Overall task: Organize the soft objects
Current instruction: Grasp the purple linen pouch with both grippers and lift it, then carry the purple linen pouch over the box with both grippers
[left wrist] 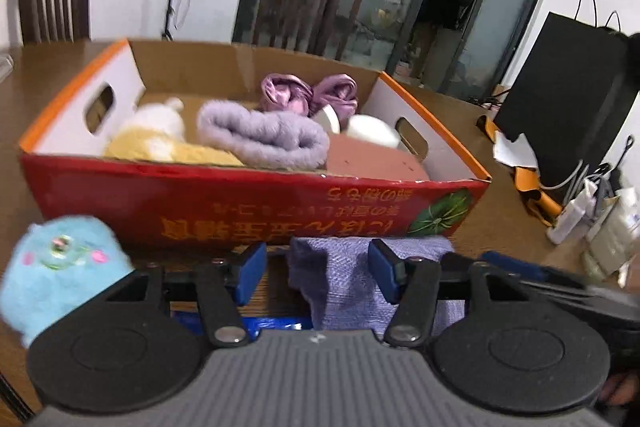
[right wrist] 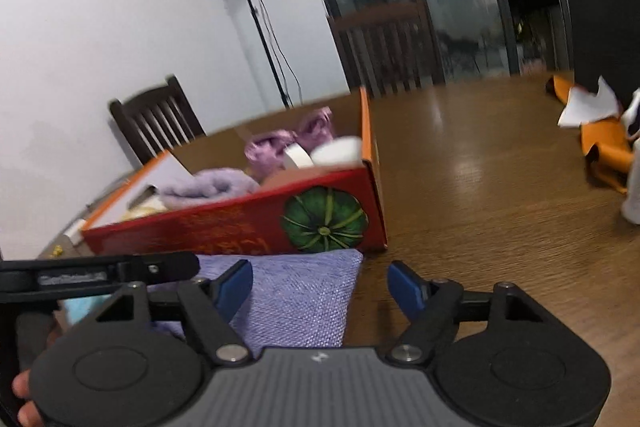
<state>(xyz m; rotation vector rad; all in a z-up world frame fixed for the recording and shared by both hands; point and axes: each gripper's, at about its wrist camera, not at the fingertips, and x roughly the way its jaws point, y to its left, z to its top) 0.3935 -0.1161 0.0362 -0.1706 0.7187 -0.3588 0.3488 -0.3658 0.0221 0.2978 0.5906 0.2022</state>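
Observation:
A red cardboard box [left wrist: 240, 203] stands on the wooden table and holds a fluffy lilac towel [left wrist: 264, 137], a yellow and white plush [left wrist: 156, 135], shiny purple fabric [left wrist: 308, 93] and white round things [left wrist: 372, 131]. A purple woven cloth [left wrist: 340, 267] lies on the table in front of the box. My left gripper [left wrist: 316, 273] is open over its left part. My right gripper [right wrist: 320, 287] is open over the cloth's [right wrist: 296, 291] right corner beside the box [right wrist: 240, 223]. A blue plush toy [left wrist: 56, 267] lies to the left.
A black bag [left wrist: 568, 99] and orange and white wrappers [left wrist: 520, 163] lie at the table's right, with bottles and cables [left wrist: 600, 219] nearby. Dark wooden chairs [left wrist: 308, 11] stand behind the table. A tripod stand [right wrist: 256, 7] is by the wall.

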